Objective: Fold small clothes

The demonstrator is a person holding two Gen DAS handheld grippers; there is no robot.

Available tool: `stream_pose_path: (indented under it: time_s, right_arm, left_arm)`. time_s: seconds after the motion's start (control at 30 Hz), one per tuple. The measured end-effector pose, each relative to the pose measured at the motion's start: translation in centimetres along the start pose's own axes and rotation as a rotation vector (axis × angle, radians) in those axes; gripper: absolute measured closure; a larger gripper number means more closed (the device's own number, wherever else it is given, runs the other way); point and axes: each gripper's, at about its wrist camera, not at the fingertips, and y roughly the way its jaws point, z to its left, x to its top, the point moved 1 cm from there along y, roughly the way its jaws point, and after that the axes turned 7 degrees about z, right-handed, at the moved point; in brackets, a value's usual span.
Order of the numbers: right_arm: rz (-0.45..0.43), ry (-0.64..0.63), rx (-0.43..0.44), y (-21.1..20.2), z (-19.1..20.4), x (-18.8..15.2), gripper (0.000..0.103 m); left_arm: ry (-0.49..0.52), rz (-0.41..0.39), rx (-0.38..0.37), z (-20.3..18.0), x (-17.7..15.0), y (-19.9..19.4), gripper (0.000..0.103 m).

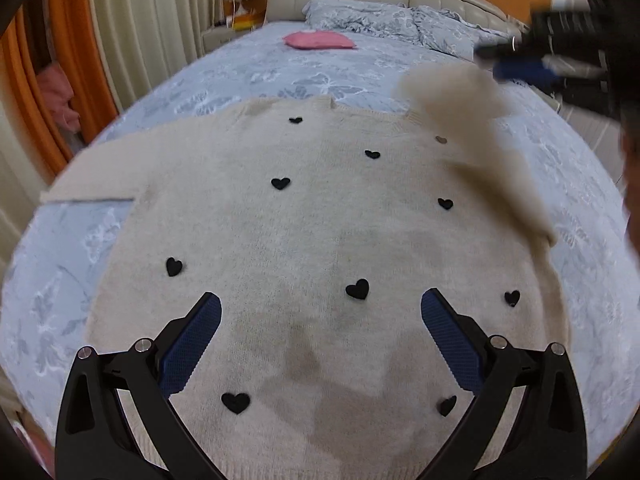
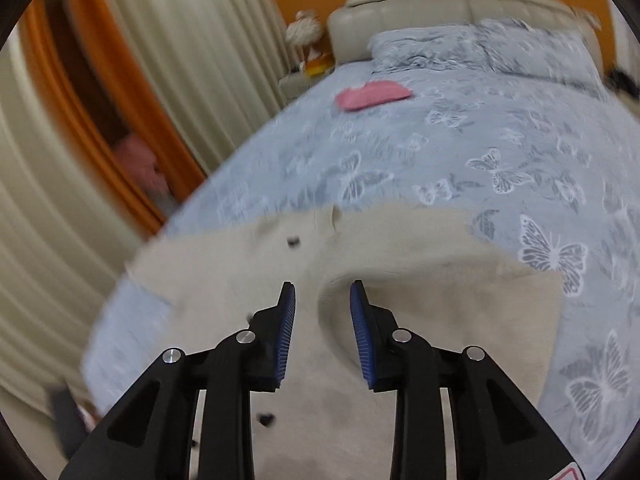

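A cream knit sweater [image 1: 320, 232] with black hearts lies flat on the bed, its left sleeve [image 1: 96, 176] spread out. Its right sleeve [image 1: 472, 120] is lifted and blurred, swinging over the body. My left gripper [image 1: 320, 344] is open and empty above the lower part of the sweater. My right gripper [image 2: 322, 320] is open; a raised fold of the sleeve [image 2: 340, 300] stands between the fingers without being pinched. It shows blurred at the upper right of the left wrist view [image 1: 532, 64].
The bed [image 1: 360, 68] has a blue-grey butterfly cover. A folded pink garment [image 1: 318, 40] lies near the crumpled duvet and pillows [image 1: 400, 20]. Curtains [image 1: 140, 32] and a nightstand [image 1: 224, 32] stand at the left. A person's head [image 1: 628, 120] is at the right edge.
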Motion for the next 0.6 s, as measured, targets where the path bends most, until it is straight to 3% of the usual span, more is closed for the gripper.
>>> stream_pose_path:
  time_s: [0.03,0.07,0.1,0.2,0.33,0.43,0.5,0.57,0.6]
  right_arm:
    - [-0.012,-0.002,-0.016,-0.3,-0.1,-1.1,0.064]
    - [-0.025,0.009,-0.043,-0.7,-0.8,-2.2,0.049]
    - [-0.040,0.030,-0.081,-1.4,-2.2,-3.6,0.041]
    - [-0.023,0.167,-0.208,-2.8,-7.4,-8.6,0.036]
    - [0.068,0.338,-0.237,-1.5,-13.1,-12.2,0.036]
    - [0.089,0.358,-0.247,0.2,-14.3,-13.1,0.036]
    - [0.091,0.360,-0.253,1.0,-14.4,-13.2,0.036]
    - [0.085,0.353,-0.271,1.5,-14.2,-12.9,0.036]
    - [0.086,0.351,-0.273,1.5,-14.3,-13.3,0.036]
  left_arm:
    - [-0.016,0.011,-0.028,0.6,0.5,0.4,0.005]
    - [-0.033,0.022,-0.055,1.2,1.1,0.9,0.005]
    - [-0.045,0.028,-0.073,1.5,1.5,1.2,0.005]
    - [-0.121,0.049,-0.170,2.7,4.1,2.9,0.005]
    - [-0.181,0.067,-0.246,1.1,8.5,5.8,0.005]
    - [-0.146,0.084,-0.289,-2.7,10.9,6.9,0.005]
    - [-0.056,0.091,-0.260,-6.4,11.8,7.5,0.005]
    - [0.092,0.121,-0.068,-10.9,12.3,9.9,0.005]
    - [0.114,0.124,-0.004,-11.5,12.6,11.0,0.006]
